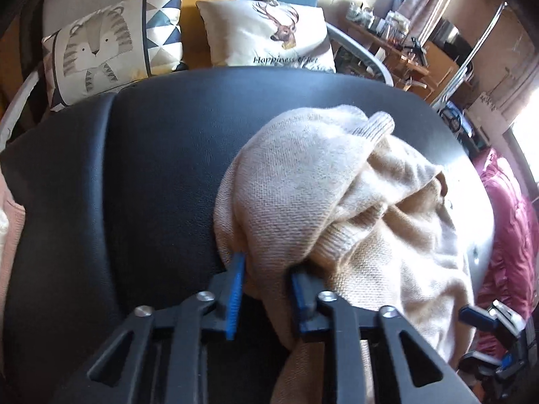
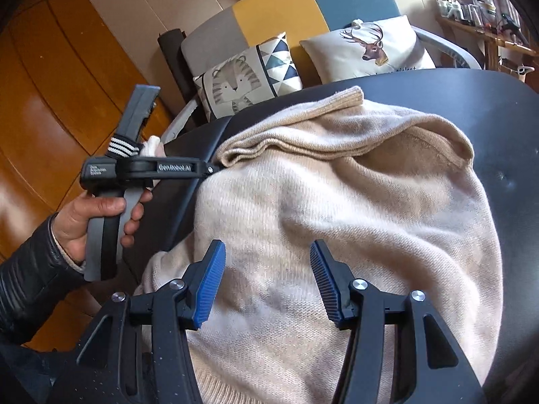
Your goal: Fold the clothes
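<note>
A beige knitted sweater lies crumpled on a black padded surface. My left gripper is shut on a fold at the sweater's near left edge, with cloth bunched between its blue pads. In the right wrist view a hand holds that left gripper, whose tip meets the sweater at its left edge, below a folded sleeve with a ribbed cuff. My right gripper hovers open over the sweater's near part. No cloth is between its pads.
Behind the black surface stands a sofa with a tiger cushion and a deer cushion. A pink quilted garment lies off the right side. Wooden floor runs along the left. A cluttered shelf stands at the back right.
</note>
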A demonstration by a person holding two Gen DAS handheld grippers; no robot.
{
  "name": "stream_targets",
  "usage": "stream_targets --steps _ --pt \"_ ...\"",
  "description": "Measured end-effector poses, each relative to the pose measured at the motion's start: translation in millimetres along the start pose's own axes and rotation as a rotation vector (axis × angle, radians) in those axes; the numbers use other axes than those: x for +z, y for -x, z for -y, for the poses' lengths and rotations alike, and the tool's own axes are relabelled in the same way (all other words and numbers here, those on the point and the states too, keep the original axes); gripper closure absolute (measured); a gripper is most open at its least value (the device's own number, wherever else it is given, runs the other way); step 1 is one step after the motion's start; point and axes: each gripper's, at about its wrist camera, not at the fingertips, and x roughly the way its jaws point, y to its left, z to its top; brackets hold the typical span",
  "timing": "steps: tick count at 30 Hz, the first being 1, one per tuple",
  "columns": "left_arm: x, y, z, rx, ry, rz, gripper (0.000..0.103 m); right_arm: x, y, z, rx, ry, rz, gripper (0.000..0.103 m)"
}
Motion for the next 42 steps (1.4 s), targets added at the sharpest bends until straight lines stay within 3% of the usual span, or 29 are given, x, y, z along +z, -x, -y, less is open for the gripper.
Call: stream_targets --steps 5,13,23,27,30,33,37,42 --pt "-4 14 -6 -0.021 0.036 0.058 0.093 -6 -2 2 -0.018 0.010 -0.002 0.047" --pt "-6 68 -38 -0.015 0.168 0.218 0.095 -6 1 5 -0.017 0.003 0.011 0.047" --pt "-18 153 -85 0.064 0.265 0.426 0.096 -7 -5 -1 -0.016 0.018 -0.003 0.047" --pt "-28 187 -94 0.109 0.256 0.507 0.099 -2 -8 -10 -0.027 0.043 -0.006 0.047" --pt "-34 199 -96 0.124 0.237 0.514 0.099 9 -15 -26 -0.032 0.101 -0.004 0.047" --pt "-34 192 -97 0.119 0.191 0.470 0.098 25 -23 -47 -0.041 0.186 0.003 0.047" --pt "-24 157 -94 0.121 0.102 0.365 0.090 49 -39 -76 -0.065 0.319 0.014 0.047" --pt "-12 99 -91 0.088 0.022 0.223 0.087 69 -55 -94 -0.037 0.345 0.015 0.047"
